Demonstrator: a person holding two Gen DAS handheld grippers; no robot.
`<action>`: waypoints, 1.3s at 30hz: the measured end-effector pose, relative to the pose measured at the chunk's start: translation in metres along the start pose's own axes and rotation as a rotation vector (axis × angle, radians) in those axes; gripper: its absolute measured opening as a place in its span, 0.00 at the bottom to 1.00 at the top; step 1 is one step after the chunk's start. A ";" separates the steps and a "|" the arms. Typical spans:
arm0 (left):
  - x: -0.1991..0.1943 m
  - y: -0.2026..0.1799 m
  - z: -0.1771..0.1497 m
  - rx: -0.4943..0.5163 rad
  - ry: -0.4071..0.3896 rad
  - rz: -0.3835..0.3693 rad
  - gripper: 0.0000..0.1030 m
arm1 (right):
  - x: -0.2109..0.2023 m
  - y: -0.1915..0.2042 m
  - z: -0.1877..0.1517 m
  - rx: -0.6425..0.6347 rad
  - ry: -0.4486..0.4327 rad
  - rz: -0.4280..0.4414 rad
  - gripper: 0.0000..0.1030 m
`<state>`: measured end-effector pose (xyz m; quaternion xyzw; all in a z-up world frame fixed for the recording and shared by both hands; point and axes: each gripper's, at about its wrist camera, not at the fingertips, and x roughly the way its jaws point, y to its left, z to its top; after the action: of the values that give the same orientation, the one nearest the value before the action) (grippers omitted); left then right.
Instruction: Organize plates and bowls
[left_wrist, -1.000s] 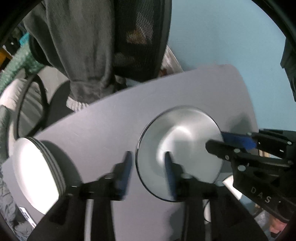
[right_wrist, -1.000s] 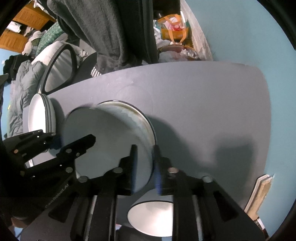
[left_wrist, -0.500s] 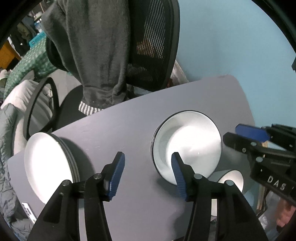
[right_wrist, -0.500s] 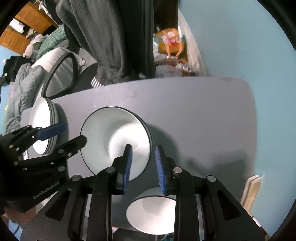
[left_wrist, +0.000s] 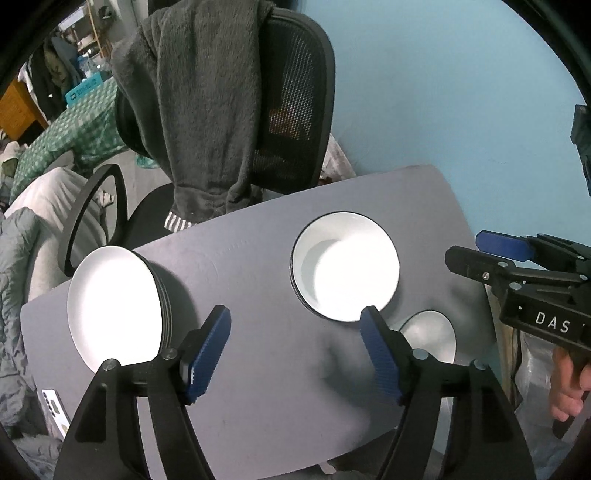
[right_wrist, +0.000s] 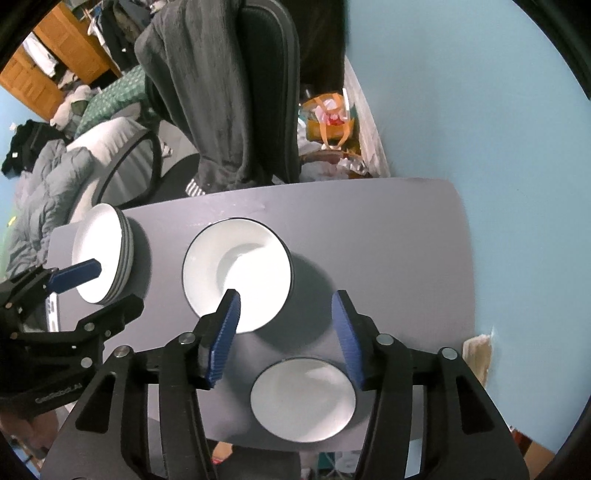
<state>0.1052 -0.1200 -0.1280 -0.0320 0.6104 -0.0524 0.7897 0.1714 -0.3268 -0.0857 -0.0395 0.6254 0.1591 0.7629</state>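
Both grippers held above the grey surface (right_wrist: 388, 236), left gripper (left_wrist: 295, 341) and right gripper (right_wrist: 286, 332) with jaws spread wide and empty, plate stack (left_wrist: 114, 306) at left, large bowl (right_wrist: 236, 273) set mid-surface, small bowl (right_wrist: 303, 398) at the near edge.

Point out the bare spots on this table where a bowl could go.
Widest: the table's right side, between the middle bowl and wall. Narrower: between plate stack and that bowl. Crowded: near edge around the small bowl.

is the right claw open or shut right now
Open. The right claw has its blue fingers spread wide, nothing between them, above the table.
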 end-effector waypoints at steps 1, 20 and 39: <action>-0.001 -0.001 -0.002 0.002 -0.003 0.001 0.72 | -0.002 0.000 -0.002 0.001 -0.004 -0.003 0.51; -0.011 -0.044 -0.040 0.090 0.027 -0.088 0.73 | -0.036 -0.019 -0.051 0.110 -0.049 -0.044 0.55; 0.076 -0.088 -0.051 0.198 0.157 -0.129 0.73 | 0.017 -0.079 -0.110 0.261 0.038 -0.039 0.55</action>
<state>0.0707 -0.2155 -0.2044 0.0108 0.6590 -0.1654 0.7337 0.0943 -0.4267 -0.1367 0.0448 0.6542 0.0609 0.7525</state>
